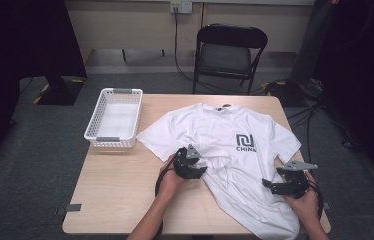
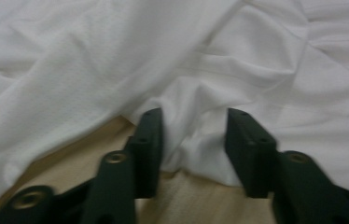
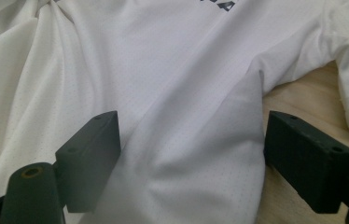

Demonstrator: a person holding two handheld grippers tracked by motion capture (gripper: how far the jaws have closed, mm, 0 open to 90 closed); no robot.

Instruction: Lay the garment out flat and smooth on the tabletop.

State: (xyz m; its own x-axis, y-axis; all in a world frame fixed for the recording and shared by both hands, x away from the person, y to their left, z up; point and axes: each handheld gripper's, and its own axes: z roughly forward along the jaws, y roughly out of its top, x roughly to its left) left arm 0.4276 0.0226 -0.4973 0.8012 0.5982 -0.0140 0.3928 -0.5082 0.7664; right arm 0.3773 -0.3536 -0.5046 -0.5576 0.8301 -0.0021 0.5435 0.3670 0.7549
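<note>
"CHINA" on white T-shirt

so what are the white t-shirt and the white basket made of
White short-sleeved t-shirt: a soft, matte knit, maybe a sports mesh, since it creases easily and the right gripper view shows tiny dotted holes. White rectangular basket: probably rigid moulded plastic, judging by its perforated lattice walls and smooth rim.

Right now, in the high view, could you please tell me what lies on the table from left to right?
White basket → left gripper → printed logo on the T-shirt → right gripper.
</note>
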